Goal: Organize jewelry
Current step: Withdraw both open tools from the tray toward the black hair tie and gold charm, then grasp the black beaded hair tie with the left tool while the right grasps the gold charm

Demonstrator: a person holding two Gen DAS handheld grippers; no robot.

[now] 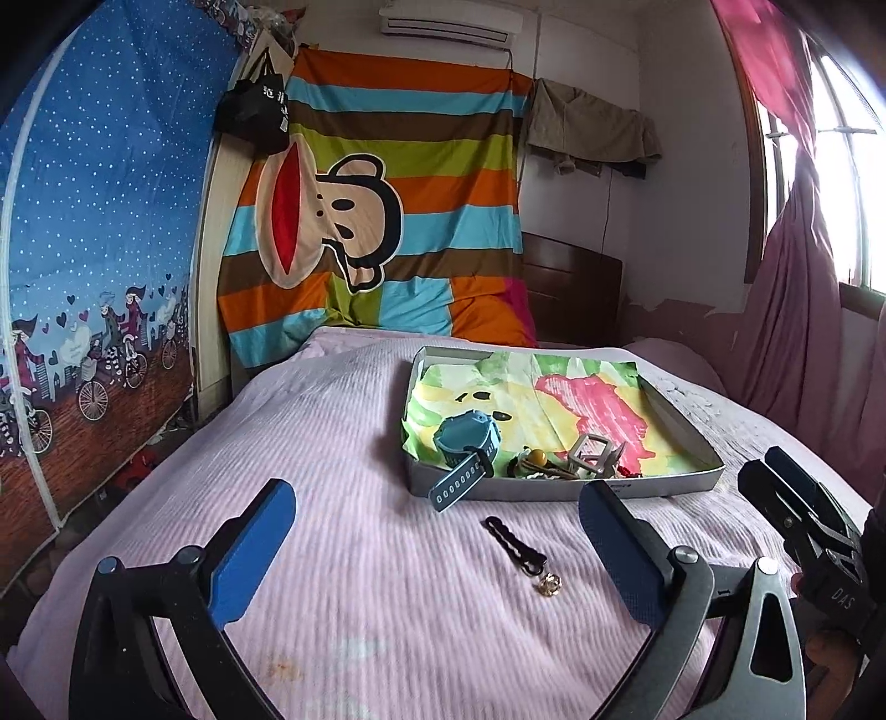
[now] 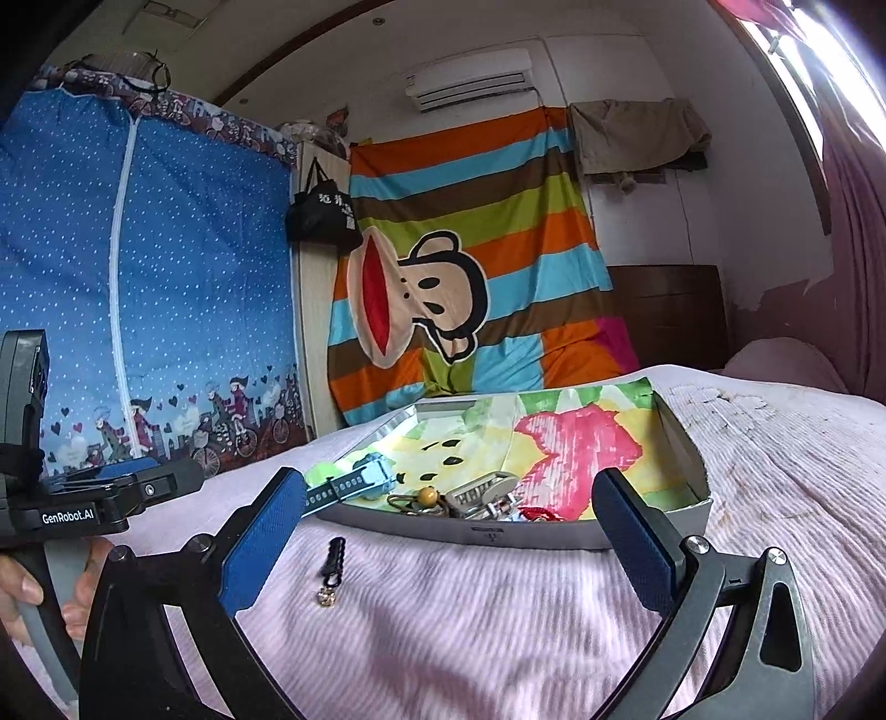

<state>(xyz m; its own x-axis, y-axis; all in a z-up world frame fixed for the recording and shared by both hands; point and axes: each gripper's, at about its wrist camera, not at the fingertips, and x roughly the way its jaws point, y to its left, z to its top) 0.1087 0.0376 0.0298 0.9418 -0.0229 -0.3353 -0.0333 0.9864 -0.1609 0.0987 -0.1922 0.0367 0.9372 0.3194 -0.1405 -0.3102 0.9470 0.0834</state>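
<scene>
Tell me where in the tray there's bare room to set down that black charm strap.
The tray's far half, over the pink and yellow drawing, is bare. The near edge is crowded: blue watch, bead tie, metal clasp. The black charm strap lies outside on the pink bedspread.

I am facing a bed (image 1: 343, 554) under pink ribbed bedding. At twelve o'clock a striped monkey sheet (image 1: 387, 221) is hanging below an air conditioner (image 1: 451, 22). Daylight is coming through the window (image 1: 841, 183) at two o'clock, past pink curtains (image 1: 786, 288).
</scene>
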